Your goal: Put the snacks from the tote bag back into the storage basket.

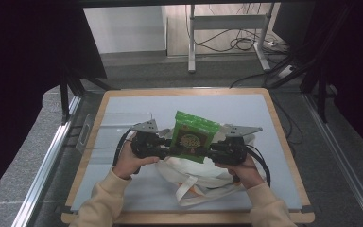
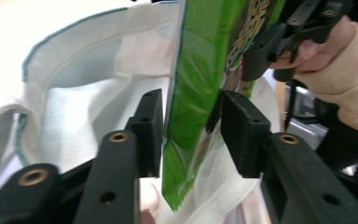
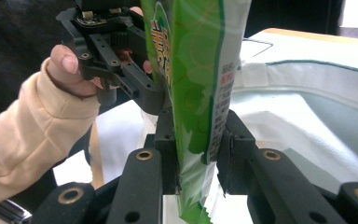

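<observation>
A: Green snack packet (image 1: 194,136) — where is it?
B: Held upright between both grippers, over the open mouth of a white cloth bag (image 1: 189,172). That's around the middle of the tabletop (image 1: 123,189), a bit toward the near edge.
A: Left gripper (image 1: 169,142)?
B: In its own view the jaws stand either side of the packet's (image 2: 196,93) lower edge. The left jaw touches the film; the right one looks to have a sliver of gap, so I can't tell if it's clamped.
A: Right gripper (image 1: 211,150)?
B: Its own view shows both jaws pressed flat on the packet (image 3: 200,93), nearly closed, film pinched between them. Firm hold.
A: Packet orientation?
B: Standing on edge, printed face toward the person in the high view, top edge tilted slightly toward the far edge of the tabletop.
A: Bag state?
B: Lying flat, mouth (image 2: 74,70) open with a teal-stitched rim, handles trailing to the near edge. The packet's bottom corner sits just at the opening.
A: Anything else?
B: A clear plastic tray (image 1: 94,130) lies at the left edge of the tabletop, just beside the left gripper. Cream sleeves on both forearms.
</observation>
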The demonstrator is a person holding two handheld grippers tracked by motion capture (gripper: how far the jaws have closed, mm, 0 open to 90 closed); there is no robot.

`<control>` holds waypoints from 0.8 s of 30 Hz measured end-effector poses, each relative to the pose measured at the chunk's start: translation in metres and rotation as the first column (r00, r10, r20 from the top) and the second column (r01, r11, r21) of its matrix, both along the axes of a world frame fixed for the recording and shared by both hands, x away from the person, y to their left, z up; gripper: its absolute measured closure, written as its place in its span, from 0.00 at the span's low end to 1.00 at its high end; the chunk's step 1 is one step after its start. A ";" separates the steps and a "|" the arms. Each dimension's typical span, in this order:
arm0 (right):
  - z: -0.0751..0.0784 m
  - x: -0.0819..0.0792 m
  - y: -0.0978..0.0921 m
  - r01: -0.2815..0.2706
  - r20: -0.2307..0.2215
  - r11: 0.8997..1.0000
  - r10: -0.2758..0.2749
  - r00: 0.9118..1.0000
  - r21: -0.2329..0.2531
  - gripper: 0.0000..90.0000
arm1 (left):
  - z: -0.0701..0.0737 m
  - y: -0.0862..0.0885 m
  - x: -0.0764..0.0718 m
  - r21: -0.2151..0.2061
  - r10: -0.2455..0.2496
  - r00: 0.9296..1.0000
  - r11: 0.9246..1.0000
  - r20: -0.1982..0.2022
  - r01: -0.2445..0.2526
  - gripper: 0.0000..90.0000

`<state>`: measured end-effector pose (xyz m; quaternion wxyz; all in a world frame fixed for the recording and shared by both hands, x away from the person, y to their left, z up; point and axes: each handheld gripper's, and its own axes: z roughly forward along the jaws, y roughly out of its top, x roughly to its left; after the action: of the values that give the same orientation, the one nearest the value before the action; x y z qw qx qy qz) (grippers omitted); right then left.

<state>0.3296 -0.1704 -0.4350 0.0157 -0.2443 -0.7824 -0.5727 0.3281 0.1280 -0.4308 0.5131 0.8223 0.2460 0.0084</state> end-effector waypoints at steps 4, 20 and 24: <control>0.001 0.001 -0.004 0.018 -0.005 1.000 -0.018 1.000 -0.002 0.80 | 0.002 0.004 0.000 -0.010 0.024 1.000 1.000 0.004 -0.024 0.51; 0.007 0.004 -0.013 0.072 0.085 0.982 -0.058 0.995 -0.176 0.80 | 0.004 0.011 -0.006 0.045 0.078 0.996 0.996 0.042 -0.079 0.41; 0.007 0.005 -0.011 0.062 0.094 0.974 -0.043 0.995 -0.217 0.80 | 0.003 0.009 -0.007 0.060 0.081 0.995 0.995 0.052 -0.084 0.40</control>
<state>0.3350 -0.1816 -0.4281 -0.0613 -0.2396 -0.8342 -0.4930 0.3214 0.1369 -0.4275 0.4924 0.8265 0.2666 0.0575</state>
